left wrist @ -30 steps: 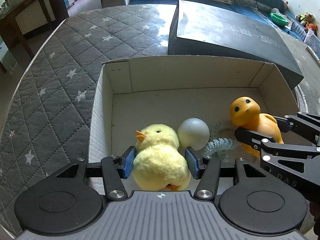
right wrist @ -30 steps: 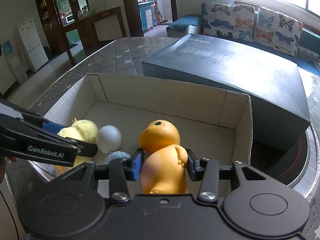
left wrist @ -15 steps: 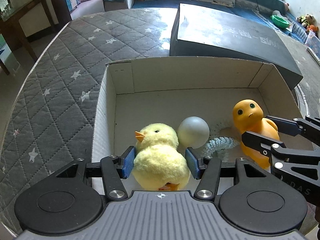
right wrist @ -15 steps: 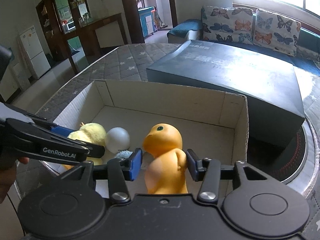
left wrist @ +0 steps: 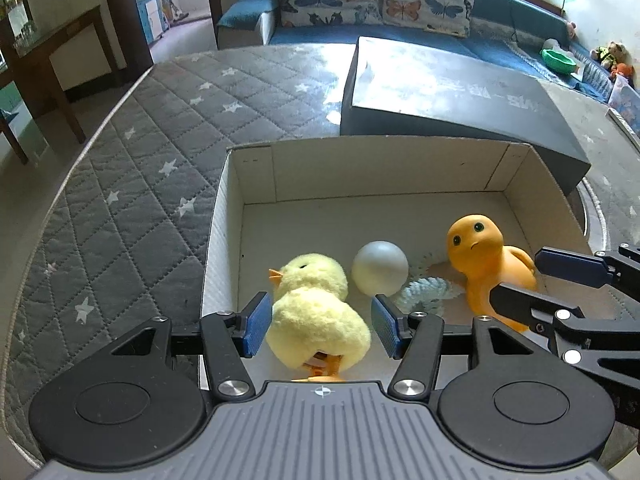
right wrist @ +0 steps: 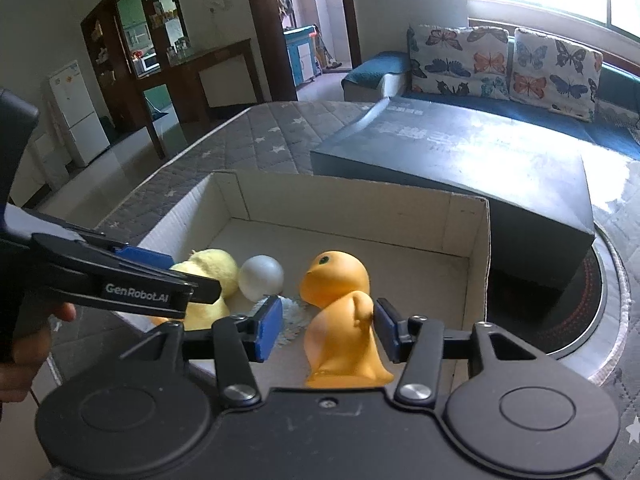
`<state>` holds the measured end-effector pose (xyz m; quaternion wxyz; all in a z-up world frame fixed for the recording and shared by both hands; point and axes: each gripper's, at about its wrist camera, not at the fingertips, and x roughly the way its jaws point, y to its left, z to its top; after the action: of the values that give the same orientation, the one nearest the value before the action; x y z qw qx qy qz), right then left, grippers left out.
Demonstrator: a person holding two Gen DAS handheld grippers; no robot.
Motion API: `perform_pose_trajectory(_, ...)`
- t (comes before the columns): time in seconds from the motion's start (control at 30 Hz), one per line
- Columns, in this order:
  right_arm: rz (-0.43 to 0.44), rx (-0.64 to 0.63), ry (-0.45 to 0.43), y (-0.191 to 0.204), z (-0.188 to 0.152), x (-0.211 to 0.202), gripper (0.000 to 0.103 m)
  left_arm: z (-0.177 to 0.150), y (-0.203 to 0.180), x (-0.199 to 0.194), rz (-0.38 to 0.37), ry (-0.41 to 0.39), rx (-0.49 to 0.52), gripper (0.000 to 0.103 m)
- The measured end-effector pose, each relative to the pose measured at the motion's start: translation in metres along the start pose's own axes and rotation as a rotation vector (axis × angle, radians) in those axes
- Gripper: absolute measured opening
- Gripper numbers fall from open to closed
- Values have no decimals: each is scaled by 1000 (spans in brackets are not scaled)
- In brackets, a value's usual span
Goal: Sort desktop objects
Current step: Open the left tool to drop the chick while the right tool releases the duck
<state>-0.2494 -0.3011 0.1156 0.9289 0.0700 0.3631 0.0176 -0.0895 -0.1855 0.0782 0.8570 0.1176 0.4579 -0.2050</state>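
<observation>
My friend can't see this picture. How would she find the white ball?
Look inside the open cardboard box on the grey starry quilt. The white ball sits between the fluffy yellow chick and the orange toy. It alone is smooth, round and plain.

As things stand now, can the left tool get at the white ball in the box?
Probably not directly. The chick sits between the opening jaws of the left tool, with the ball just beyond it and to the right. The tool would have to go around or over the chick.

The left gripper is matte black plastic with blue ribbed pads, silver screws and a ridged grey body. The right gripper is alike, black-bodied. White "GenRobot.AI" lettering marks one finger.
</observation>
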Motion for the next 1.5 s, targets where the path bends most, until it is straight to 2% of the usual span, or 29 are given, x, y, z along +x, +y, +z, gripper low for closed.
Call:
perform_pose_trajectory(0.27,8,-14,-26,4,-2,-16,50,-4,-2,-14,17,-41,5,64)
perform_pose_trajectory(1.0,41,-43,-63,15,-17,-50,55,-22,0,-41,34,-79,-11,66)
perform_pose_trajectory(1.5,42,-40,-62,21,-38,-61,58,-47,-4,-65,54,-120,-15,66)
